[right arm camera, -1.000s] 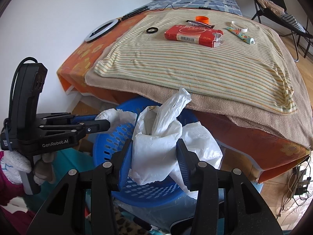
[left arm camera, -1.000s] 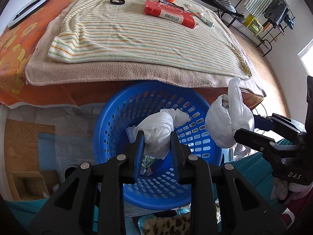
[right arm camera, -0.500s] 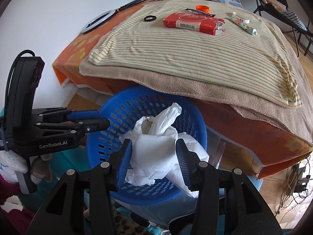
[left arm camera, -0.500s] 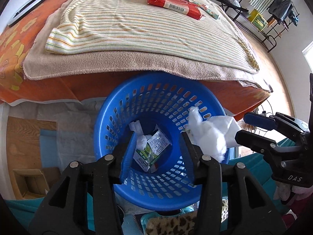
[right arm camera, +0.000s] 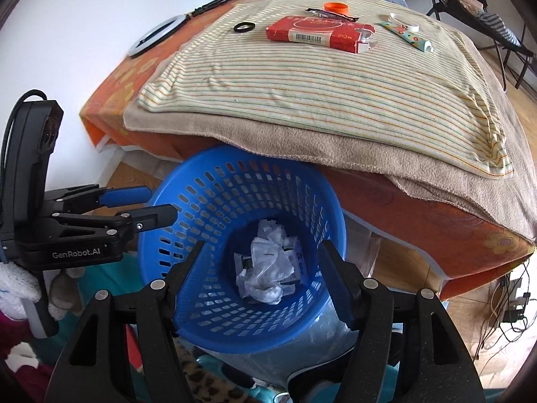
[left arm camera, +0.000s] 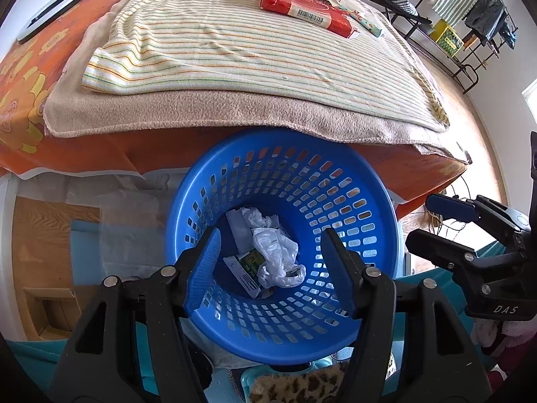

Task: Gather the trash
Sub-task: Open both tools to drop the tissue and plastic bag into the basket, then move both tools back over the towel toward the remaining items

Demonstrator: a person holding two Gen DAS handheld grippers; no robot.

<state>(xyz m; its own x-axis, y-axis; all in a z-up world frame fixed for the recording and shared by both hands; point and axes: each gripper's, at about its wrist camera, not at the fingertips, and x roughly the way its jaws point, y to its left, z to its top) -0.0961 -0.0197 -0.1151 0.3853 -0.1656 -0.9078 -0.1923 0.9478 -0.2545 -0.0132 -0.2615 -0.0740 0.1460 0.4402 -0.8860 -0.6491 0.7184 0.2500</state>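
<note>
Both plastic bags point(left arm camera: 275, 255) have dropped into the basket point(left arm camera: 379, 235) below the just-opened, empty left fingers point(left arm camera: 214, 252) and right fingers point(right arm camera: 330, 268); brushing its rim could tip it.

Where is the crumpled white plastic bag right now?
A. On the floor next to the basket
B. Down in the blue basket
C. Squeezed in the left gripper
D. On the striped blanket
B: the white bag lies at the bottom of the blue basket, and both grippers hang open and empty over it.
</note>
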